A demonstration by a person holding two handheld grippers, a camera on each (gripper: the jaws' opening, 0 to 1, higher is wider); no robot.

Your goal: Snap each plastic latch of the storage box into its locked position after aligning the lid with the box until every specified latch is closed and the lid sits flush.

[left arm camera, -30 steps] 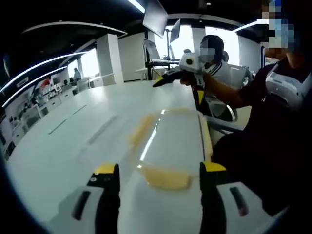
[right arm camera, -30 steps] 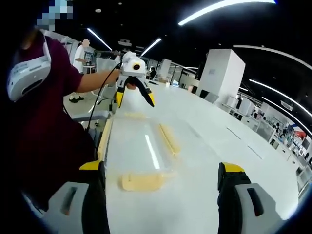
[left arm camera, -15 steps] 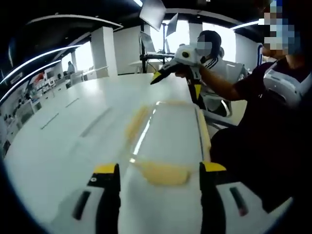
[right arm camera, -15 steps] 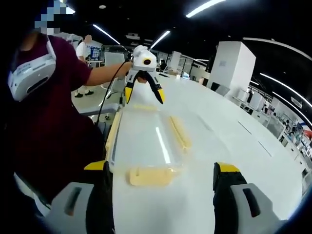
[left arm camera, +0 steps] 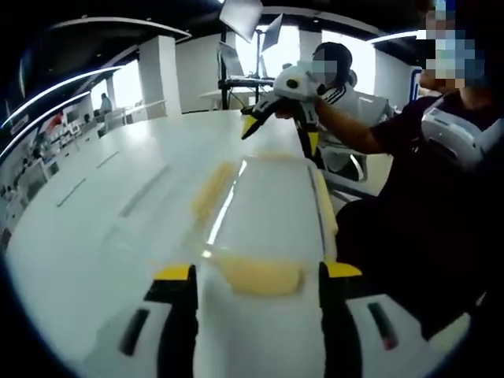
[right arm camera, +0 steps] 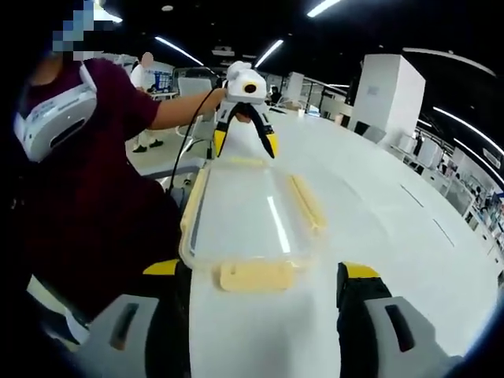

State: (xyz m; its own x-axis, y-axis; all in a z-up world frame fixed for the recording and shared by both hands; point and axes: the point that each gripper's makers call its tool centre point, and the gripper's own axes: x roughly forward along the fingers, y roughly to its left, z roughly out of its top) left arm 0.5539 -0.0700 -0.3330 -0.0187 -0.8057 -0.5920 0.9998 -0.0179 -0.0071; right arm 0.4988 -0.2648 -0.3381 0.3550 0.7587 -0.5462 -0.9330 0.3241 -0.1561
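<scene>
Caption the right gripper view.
Open right gripper nears the yellow end latch of a clear-lidded storage box on a white table.

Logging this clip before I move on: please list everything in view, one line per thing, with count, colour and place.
storage box: one, clear with a clear lid, on the table between the two grippers.
latches: four, pale yellow, one on each side of the lid.
table: one, white, long, running under the box.
monitors: two, on a stand beyond the table.
seated person: one, behind the far end of the table.
person: one, dark red top, white headset on the chest.
left gripper: black and yellow, open around the near end latch.
right gripper: black and yellow, open around the opposite end latch.
</scene>
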